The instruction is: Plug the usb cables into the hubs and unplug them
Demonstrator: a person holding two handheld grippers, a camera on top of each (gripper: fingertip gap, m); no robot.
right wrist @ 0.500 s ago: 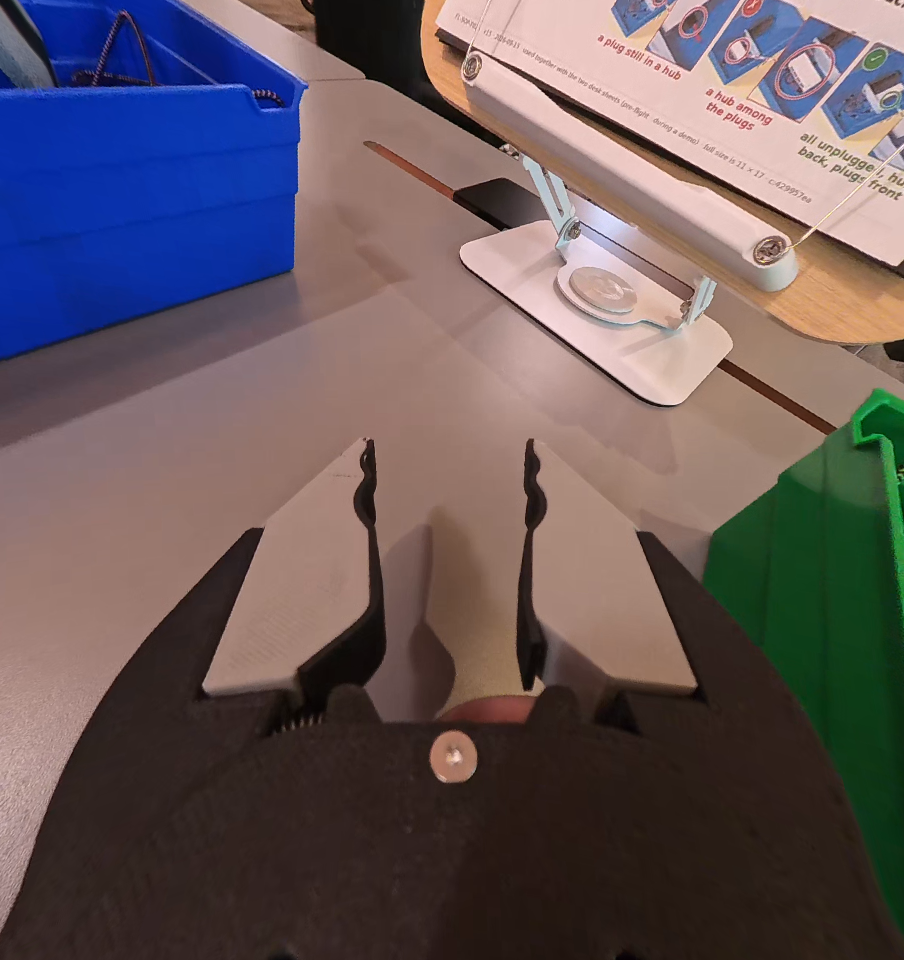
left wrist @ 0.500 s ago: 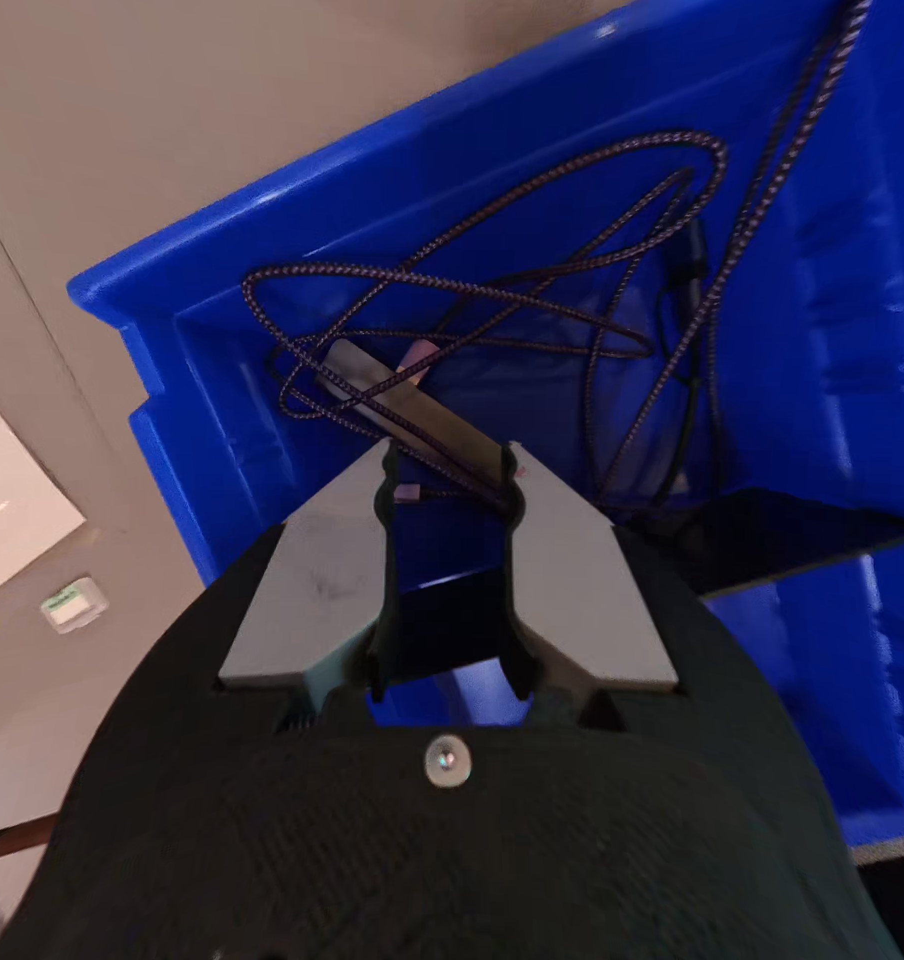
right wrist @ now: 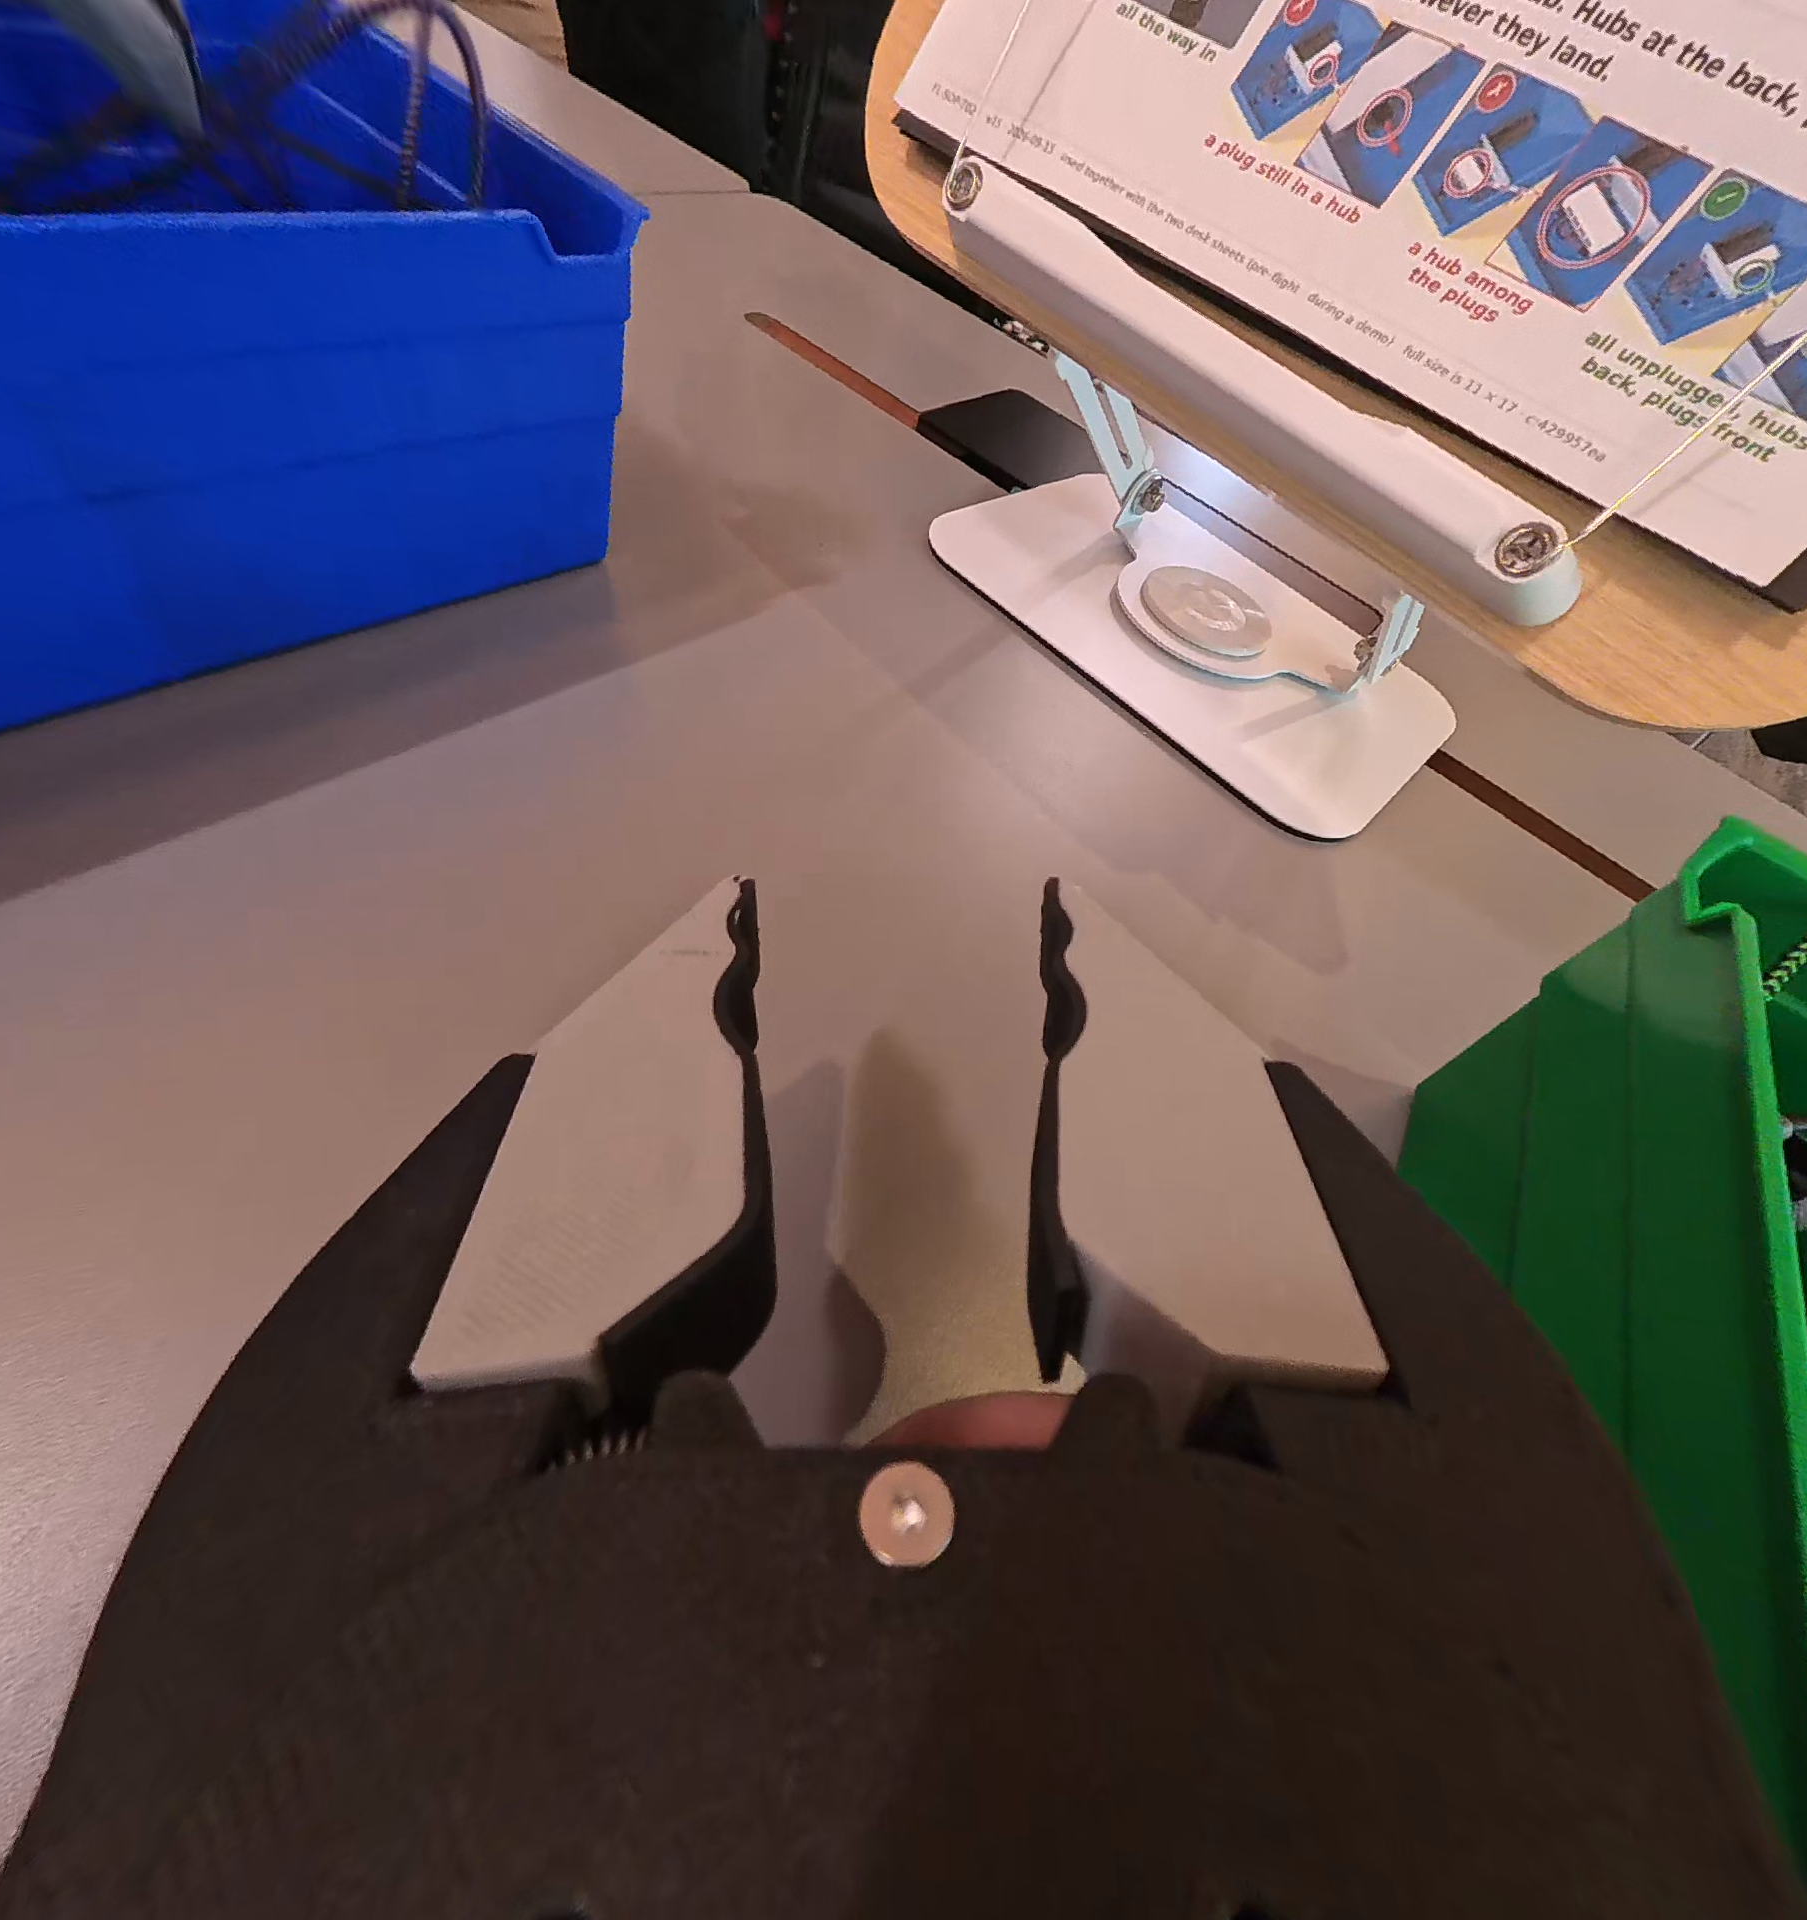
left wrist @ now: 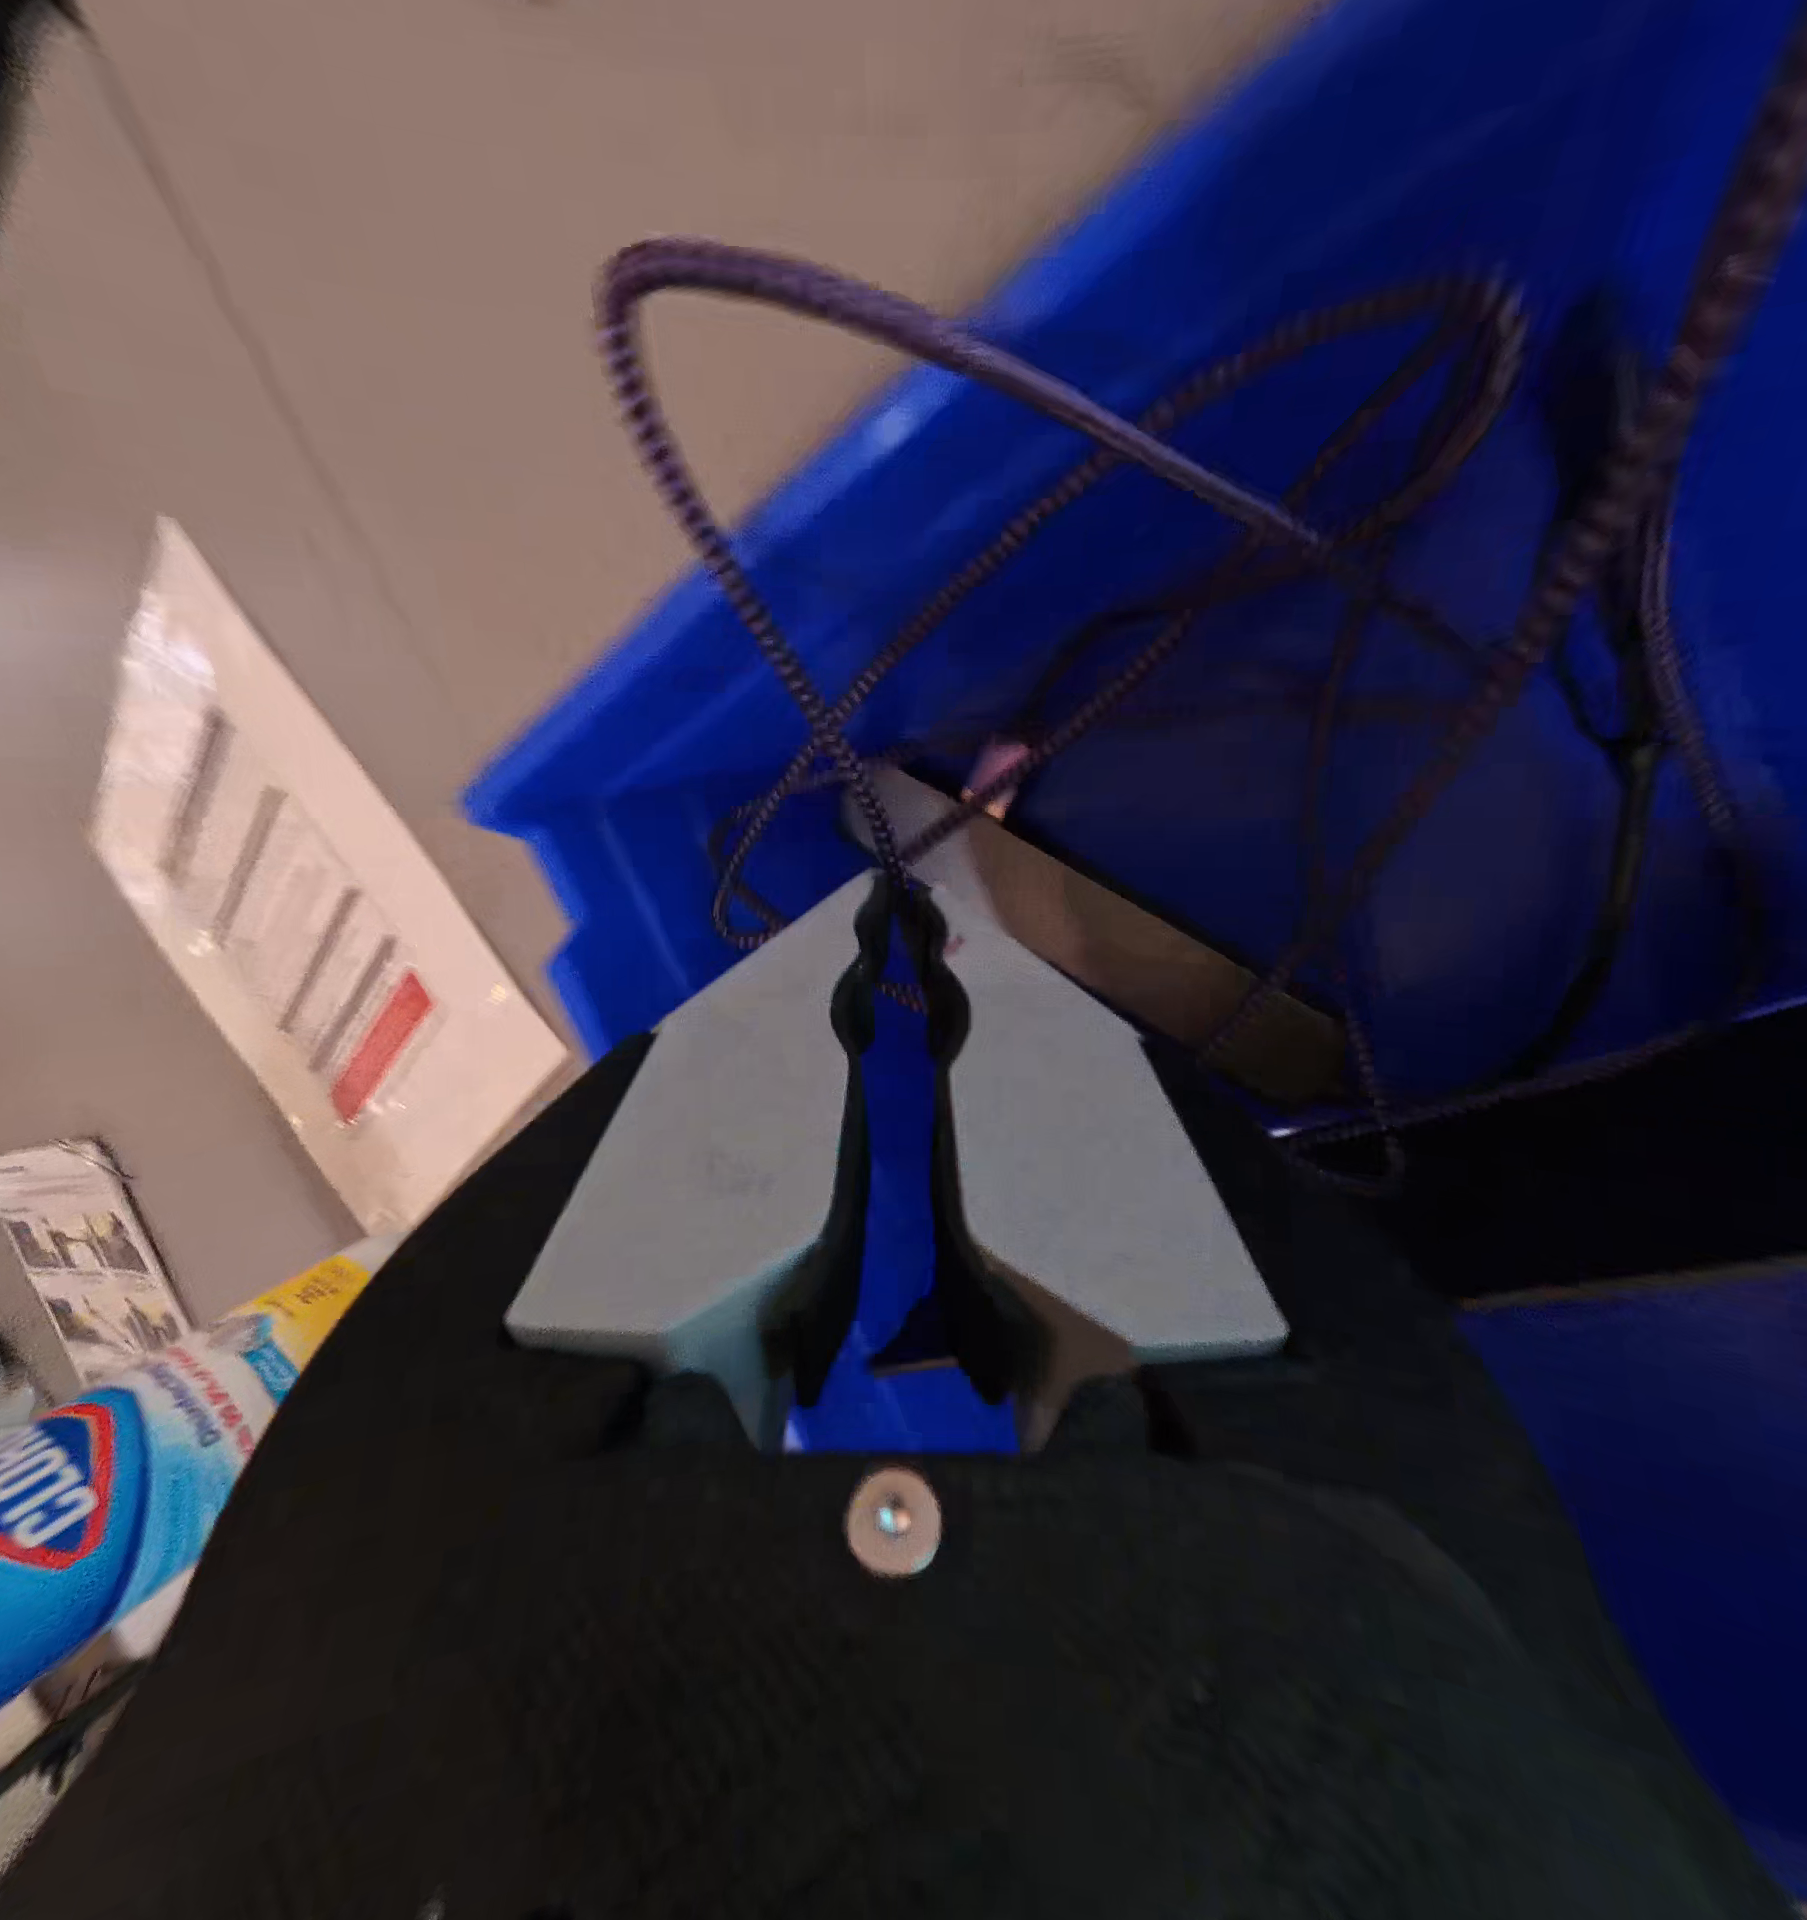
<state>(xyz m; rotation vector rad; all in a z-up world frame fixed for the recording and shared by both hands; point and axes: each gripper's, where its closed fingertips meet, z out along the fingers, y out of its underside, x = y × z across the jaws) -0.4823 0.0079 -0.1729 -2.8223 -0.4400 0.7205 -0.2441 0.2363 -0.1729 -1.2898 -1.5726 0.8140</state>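
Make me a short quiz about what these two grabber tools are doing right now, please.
1. True or false: the left gripper is shut on the purple cable.
2. Which bin does that cable come from: A blue, B green, C red?
3. Fill in: the right gripper is ____ above the table.

Key: 1 true; 2 A; 3 open, holding nothing.
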